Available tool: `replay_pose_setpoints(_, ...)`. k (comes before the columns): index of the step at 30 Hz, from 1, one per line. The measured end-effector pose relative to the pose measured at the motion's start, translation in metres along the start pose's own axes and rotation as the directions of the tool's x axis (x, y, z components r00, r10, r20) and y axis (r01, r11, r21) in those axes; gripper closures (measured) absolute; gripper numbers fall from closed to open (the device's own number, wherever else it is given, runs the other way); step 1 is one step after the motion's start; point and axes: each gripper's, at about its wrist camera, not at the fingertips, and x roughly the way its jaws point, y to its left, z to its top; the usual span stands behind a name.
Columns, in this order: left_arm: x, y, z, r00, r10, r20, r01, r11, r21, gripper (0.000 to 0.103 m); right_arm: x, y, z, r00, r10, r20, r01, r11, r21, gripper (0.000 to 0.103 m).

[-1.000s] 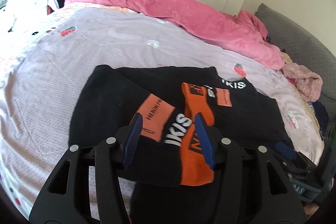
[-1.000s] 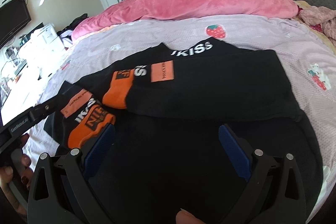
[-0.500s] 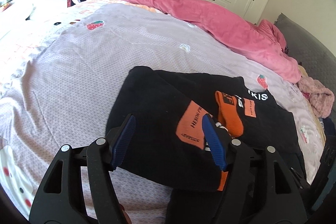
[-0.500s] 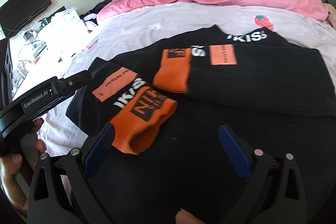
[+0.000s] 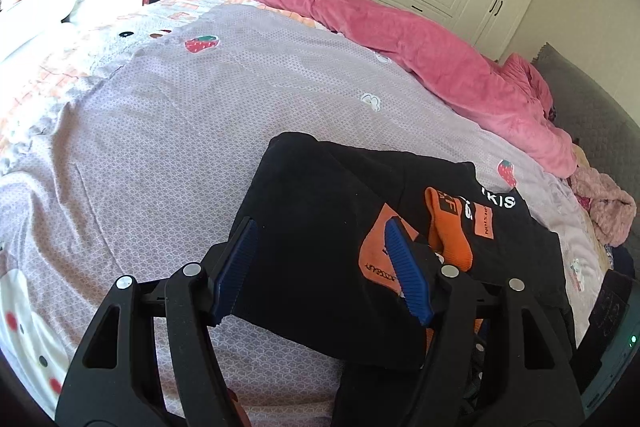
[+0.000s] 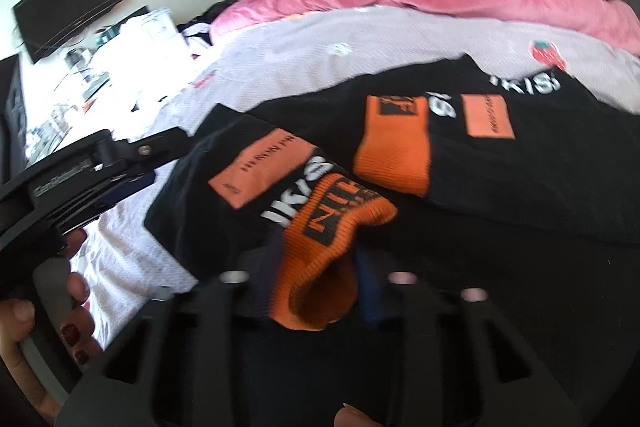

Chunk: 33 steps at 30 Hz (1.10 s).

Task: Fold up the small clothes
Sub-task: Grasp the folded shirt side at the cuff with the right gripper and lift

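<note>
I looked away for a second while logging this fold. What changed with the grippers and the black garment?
The right hand-held gripper moved in and narrowed its jaws around the near orange sleeve cuff. The left hand-held gripper let go, opened and shifted leftward over the folded sleeve. The black sweatshirt stayed on the bed.

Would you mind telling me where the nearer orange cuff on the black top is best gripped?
Grip the nearer orange cuff across its open end, coming from the near edge of the bed. That ribbed end stands up off the black top and gapes toward the right gripper, whose fingers flank it already.
</note>
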Motion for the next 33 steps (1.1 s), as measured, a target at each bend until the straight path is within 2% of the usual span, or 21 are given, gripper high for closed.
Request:
replay_pose_setpoints(1,-0.001,0.001,0.0,1.0,0.002,0.004,-0.002,1.0,-0.003,0.045,-0.003,0.003,0.0,1.0,0.002,0.014,-0.002,1.0,-0.022,0.095)
replay_pose_setpoints(8,-0.009,0.01,0.005,0.999,0.013,0.044,-0.011,0.999,-0.044,0.045,-0.04,0.011,0.018,0.986,-0.026,0.165,0.048,0.99,-0.13,0.098)
replay_pose_setpoints(14,-0.01,0.008,0.005,0.999,0.005,0.047,-0.003,0.999,-0.043,0.045,-0.065,-0.008,0.044,0.969,-0.08,0.233,0.112,0.985,-0.13,0.098)
replay_pose_setpoints(17,-0.011,0.007,0.005,0.999,0.002,0.052,0.0,0.999,-0.034,0.045,-0.075,-0.021,0.054,0.953,-0.14,0.269,0.181,0.974,-0.133,0.098)
replay_pose_setpoints(24,-0.006,-0.007,0.001,0.999,-0.008,0.044,0.008,1.0,0.002,0.045,-0.094,-0.064,0.063,0.921,-0.244,0.305,0.28,0.956,-0.081,0.098)
replay_pose_setpoints(33,0.001,-0.03,-0.008,0.999,-0.028,0.03,0.026,0.997,0.079,0.045,-0.108,-0.113,0.057,0.881,-0.369,0.295,0.39,0.921,-0.014,0.098)
